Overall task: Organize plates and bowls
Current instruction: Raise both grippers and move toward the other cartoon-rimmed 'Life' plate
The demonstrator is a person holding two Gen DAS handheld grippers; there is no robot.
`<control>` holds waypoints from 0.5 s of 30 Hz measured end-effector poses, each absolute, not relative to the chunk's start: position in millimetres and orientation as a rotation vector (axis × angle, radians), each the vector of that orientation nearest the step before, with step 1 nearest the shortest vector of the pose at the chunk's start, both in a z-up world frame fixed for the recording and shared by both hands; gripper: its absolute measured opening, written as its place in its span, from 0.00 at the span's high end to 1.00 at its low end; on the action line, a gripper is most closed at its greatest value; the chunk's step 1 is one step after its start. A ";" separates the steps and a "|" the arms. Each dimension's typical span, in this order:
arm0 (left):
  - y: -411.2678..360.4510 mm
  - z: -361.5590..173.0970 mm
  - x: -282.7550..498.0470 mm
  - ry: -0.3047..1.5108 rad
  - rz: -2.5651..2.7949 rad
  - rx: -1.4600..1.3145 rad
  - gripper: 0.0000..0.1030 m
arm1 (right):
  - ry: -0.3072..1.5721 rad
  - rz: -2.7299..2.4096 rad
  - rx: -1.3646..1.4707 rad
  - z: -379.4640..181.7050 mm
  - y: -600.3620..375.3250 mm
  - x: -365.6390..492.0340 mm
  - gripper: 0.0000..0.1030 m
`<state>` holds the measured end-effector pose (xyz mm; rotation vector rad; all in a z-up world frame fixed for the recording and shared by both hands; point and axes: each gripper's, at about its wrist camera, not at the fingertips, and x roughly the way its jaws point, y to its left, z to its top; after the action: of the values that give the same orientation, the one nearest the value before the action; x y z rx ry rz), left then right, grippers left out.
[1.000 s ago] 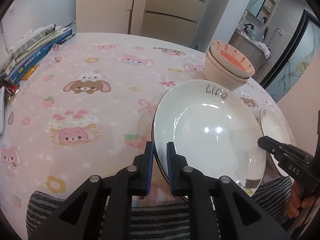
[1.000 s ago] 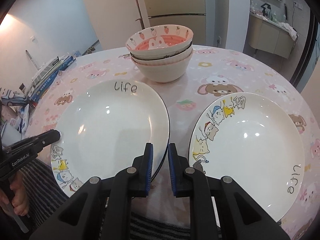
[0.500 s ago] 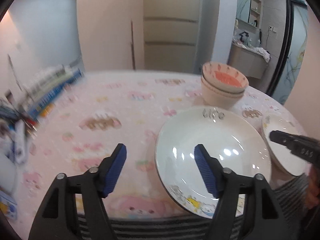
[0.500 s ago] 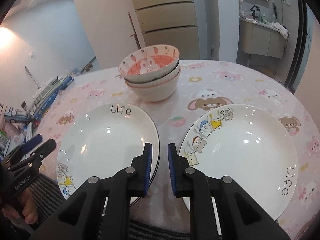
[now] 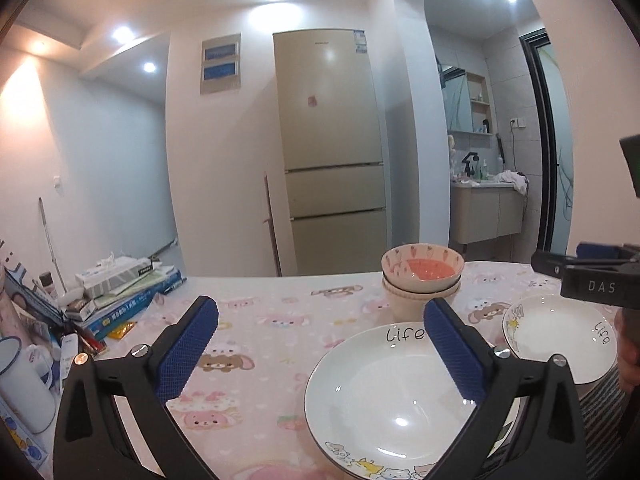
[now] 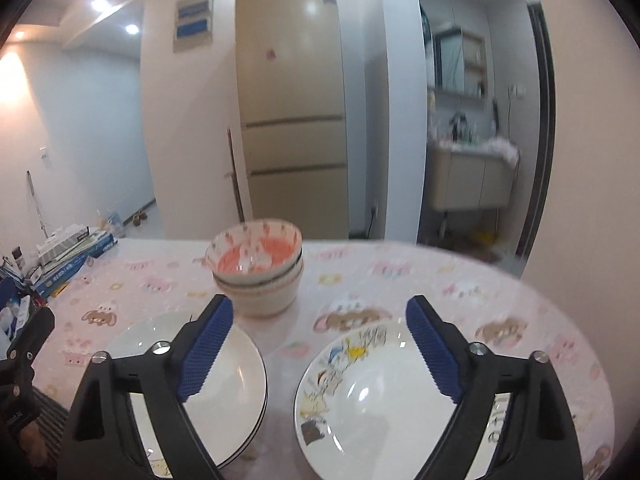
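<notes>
Left gripper [image 5: 320, 328] jaws just opened wide, empty, right gripper [image 6: 320, 324] same, plates [image 6: 248, 376] at 6 o'clock of bowls [image 6: 258, 268]

Both the left hand-held gripper [image 5: 320, 320] and right hand-held gripper [image 6: 320, 320] have just sprung wide open and lifted, holding nothing.

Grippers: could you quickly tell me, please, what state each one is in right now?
Left gripper: open, jaws just opened wide, holding nothing.
Right gripper: open, jaws just opened wide, holding nothing.
</notes>
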<state>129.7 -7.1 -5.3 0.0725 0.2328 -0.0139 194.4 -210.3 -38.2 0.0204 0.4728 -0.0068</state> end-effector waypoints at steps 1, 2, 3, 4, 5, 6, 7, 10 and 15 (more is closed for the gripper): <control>-8.4 -6.4 126.8 0.221 -0.016 0.076 0.00 | 0.450 -0.014 0.013 -37.1 -209.1 191.0 0.00; -9.4 -7.7 124.8 0.213 -0.018 0.080 0.00 | 0.425 -0.042 0.006 -38.1 -207.7 182.4 0.00; -10.1 -8.6 122.6 0.203 -0.019 0.084 0.00 | 0.395 -0.048 -0.003 -37.3 -206.7 174.2 0.00; -10.4 -8.6 119.5 0.191 -0.020 0.085 0.00 | 0.365 -0.045 -0.018 -35.9 -204.8 166.5 0.00; -9.5 -8.1 117.7 0.180 -0.024 0.081 0.00 | 0.324 -0.045 -0.045 -35.1 -201.6 156.3 0.00; -9.2 -7.6 115.6 0.172 -0.020 0.078 0.00 | 0.296 -0.051 -0.065 -35.1 -200.1 149.4 0.00; -8.0 -7.1 114.7 0.165 -0.019 0.074 0.00 | 0.268 -0.062 -0.084 -36.3 -198.2 143.1 0.00; -6.9 -6.5 107.2 0.139 -0.025 0.071 0.00 | 0.216 -0.088 -0.092 -40.2 -198.8 129.4 0.00; -9.5 -4.0 94.7 0.094 -0.096 0.078 0.00 | 0.170 -0.043 -0.037 -40.3 -210.8 115.2 0.00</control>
<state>94.7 -9.5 -4.0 0.0785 0.0938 -0.0960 115.2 -210.8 -40.3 -0.0373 0.1703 -0.0434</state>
